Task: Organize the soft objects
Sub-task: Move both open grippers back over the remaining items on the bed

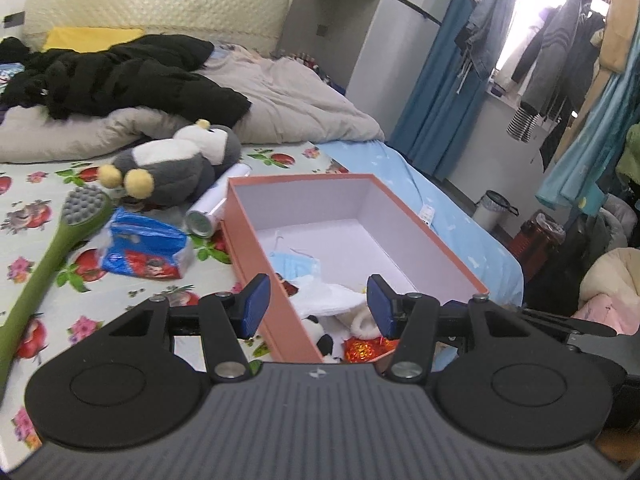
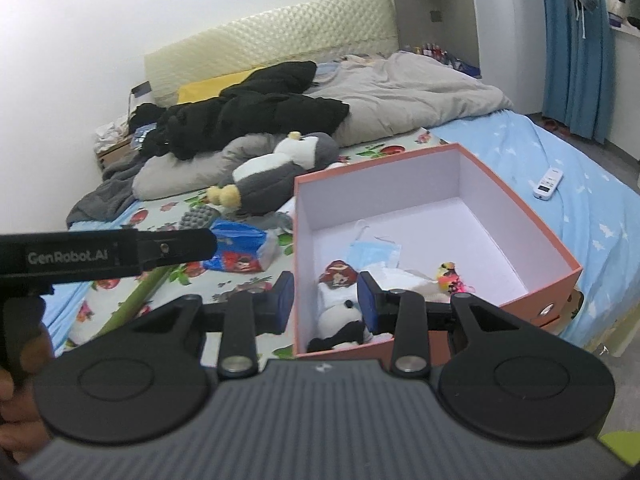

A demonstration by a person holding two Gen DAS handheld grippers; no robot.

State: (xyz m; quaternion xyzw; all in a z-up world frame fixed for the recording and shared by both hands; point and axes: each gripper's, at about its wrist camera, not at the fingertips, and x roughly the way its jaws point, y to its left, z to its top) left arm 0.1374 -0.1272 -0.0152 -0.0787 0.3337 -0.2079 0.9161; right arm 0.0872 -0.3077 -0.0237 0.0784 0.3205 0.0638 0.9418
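Penguin plush (image 1: pixel 172 164) lying on the bed (image 1: pixel 52 248) beyond the pink box (image 1: pixel 256 264), ahead-left of both empty, spread tongs, left tongs (image 1: pixel 316 306) nearer than right tongs (image 2: pixel 324 304), long axis slanting rightward toward the duvet (image 1: pixel 288 96).

Left gripper (image 1: pixel 318 306) spread wide over pink box (image 1: pixel 276 280), face mask (image 1: pixel 296 264) inside, grey plush penguin (image 1: pixel 176 164) at ten o'clock, tissue pack (image 1: pixel 146 250) beside green brush (image 1: pixel 60 252).
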